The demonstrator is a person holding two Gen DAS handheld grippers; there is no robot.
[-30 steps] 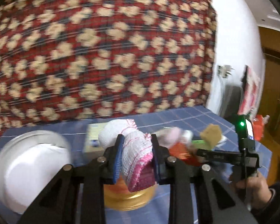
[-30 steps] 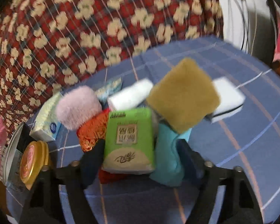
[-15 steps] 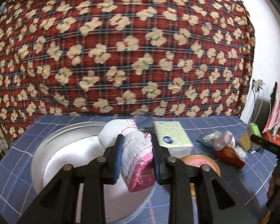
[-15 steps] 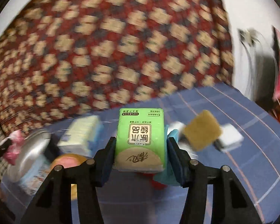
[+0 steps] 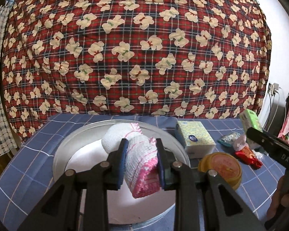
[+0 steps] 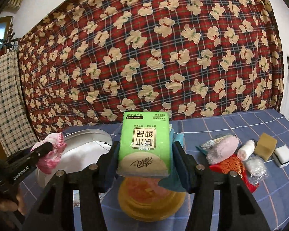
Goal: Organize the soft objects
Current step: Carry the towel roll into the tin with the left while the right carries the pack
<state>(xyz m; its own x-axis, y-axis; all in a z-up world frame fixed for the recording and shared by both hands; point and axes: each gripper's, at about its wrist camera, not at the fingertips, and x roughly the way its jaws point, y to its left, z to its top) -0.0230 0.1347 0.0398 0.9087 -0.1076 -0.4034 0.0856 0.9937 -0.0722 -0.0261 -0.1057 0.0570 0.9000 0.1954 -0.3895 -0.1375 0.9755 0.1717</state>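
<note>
Over the metal basin (image 5: 67, 150), left hand-held gripper (image 5: 141, 161) clamping rolled cloth (image 5: 138, 159) lengthwise, right hand-held gripper (image 6: 144, 161) squeezing seemingly upright tissue pack (image 6: 144, 144).

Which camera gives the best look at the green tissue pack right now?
The right wrist view: the green tissue pack fills the centre, printed face readable, clamped in the right gripper. The left wrist view catches only its end at the far right edge.

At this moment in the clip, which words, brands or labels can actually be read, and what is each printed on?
"GenRobot.AI": side of the black left gripper body, right wrist view.
"DAS": black body of the right gripper, left wrist view.
"OPEN", upside down: green plastic tissue pack held between the right fingers; its Chinese characters are also inverted, small lines unreadable.
Blue logo on the pale yellow tissue box: too small.
Round yellow lid: blurred.
</note>
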